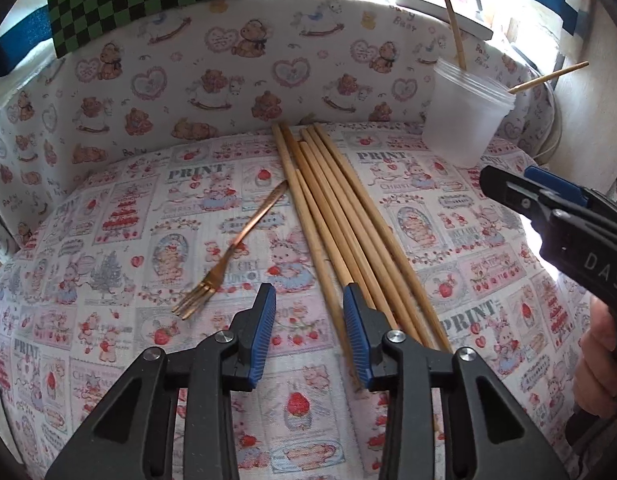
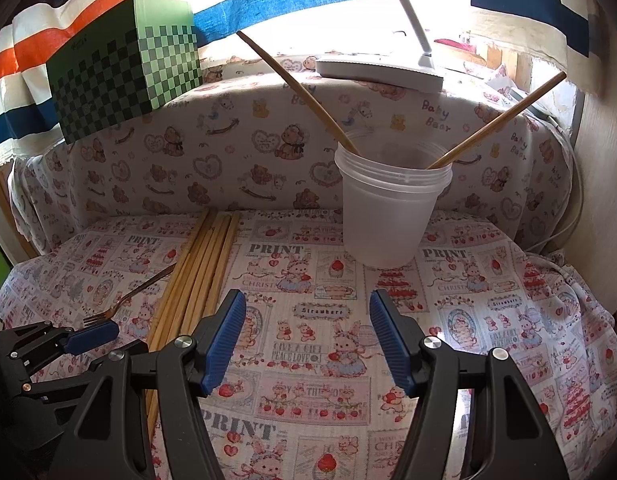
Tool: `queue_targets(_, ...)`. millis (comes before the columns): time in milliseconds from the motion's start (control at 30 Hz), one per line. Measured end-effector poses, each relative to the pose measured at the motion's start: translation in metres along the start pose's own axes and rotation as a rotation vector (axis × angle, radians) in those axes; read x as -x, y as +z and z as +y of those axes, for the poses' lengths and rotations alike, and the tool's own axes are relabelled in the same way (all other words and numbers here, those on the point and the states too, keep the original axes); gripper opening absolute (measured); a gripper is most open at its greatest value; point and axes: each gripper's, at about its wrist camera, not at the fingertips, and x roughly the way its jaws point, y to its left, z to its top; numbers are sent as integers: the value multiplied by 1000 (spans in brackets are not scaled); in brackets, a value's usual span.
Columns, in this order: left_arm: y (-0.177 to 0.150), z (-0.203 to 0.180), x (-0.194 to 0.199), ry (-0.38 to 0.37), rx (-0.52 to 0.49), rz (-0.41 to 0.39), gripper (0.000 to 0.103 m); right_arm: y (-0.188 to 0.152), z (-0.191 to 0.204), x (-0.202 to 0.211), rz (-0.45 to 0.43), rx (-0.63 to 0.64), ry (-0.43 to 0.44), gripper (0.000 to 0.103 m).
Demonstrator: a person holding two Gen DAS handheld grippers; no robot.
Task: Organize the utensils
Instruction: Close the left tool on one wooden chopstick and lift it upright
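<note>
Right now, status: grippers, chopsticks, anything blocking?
Left gripper open over loose chopsticks. Right gripper open, empty. Two chopsticks already in plastic cup. Fork beside the bundle; nothing blocking.

Clothed table (chopsticks, fork, cup)

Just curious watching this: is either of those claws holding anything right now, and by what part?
Nothing is held. The left gripper hovers open over the chopsticks, one passing between its fingers ungripped. The right gripper is open over bare cloth.
</note>
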Motion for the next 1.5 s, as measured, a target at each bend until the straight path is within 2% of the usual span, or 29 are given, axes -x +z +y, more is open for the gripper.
queue_targets(133, -4, -19, -1, 81, -95, -8, 34, 0, 0, 0, 3, 2, -2, 66)
queue_targets(200, -4, -22, 2, 96, -96, 2, 34, 1, -1, 2, -2, -2, -2, 66)
queue_targets(367, -3, -14, 5, 63, -56, 25, 36, 2, 3, 12, -32, 13, 2, 67)
queue_targets(467, -2, -10, 1, 46, -68, -3, 37, -1, 12, 18, -72, 45, -4, 66)
queue_targets(567, 5, -6, -6, 34, -73, -6, 39, -2, 26, 16, -65, 90, -58, 55)
queue_targets(633, 11, 2, -7, 12, -11, 20, 34, -3, 32, 21, -40, 91, -6, 54)
queue_targets(700, 11, 5, -7, 26, 11, 18, 26, -5, 32, 28, -12, 47, 52, 54)
queue_targets(767, 7, 7, -6, 67, 24, -3, 8, -7, 32, 33, -13, 1, 84, 53)
queue_targets(833, 1, 12, 0, 64, 66, -4, 5, -13, 29, 37, -41, -40, 117, 52)
queue_targets(900, -3, 13, 7, 36, 63, -7, 5, -19, 25, 37, -83, -55, 131, 52)
queue_targets(967, -9, 14, 14, 62, 47, -49, 5, -20, 26, 32, -84, -16, 102, 50)
queue_targets(1067, -11, 20, 22, 68, 61, -93, 5, -19, 22, 27, -56, -18, 118, 46)
queue_targets(1167, -9, 25, 39, 64, 91, -196, 5, -19, 14, 25, -17, -63, 195, 40)
queue_targets(1267, -9, 30, 62, 61, 102, -324, 5, -21, 14, 21, 31, -52, 271, 29)
queue_targets(1367, -8, 37, 74, 52, 126, -397, 5, -25, 24, 10, 116, -27, 341, 24)
queue_targets(1433, -6, 41, 83, 42, 147, -441, 5, -30, 31, 3, 163, -4, 335, 23)
queue_targets(1500, -7, 43, 91, 35, 159, -487, 5, -34, 38, -2, 191, 29, 297, 17)
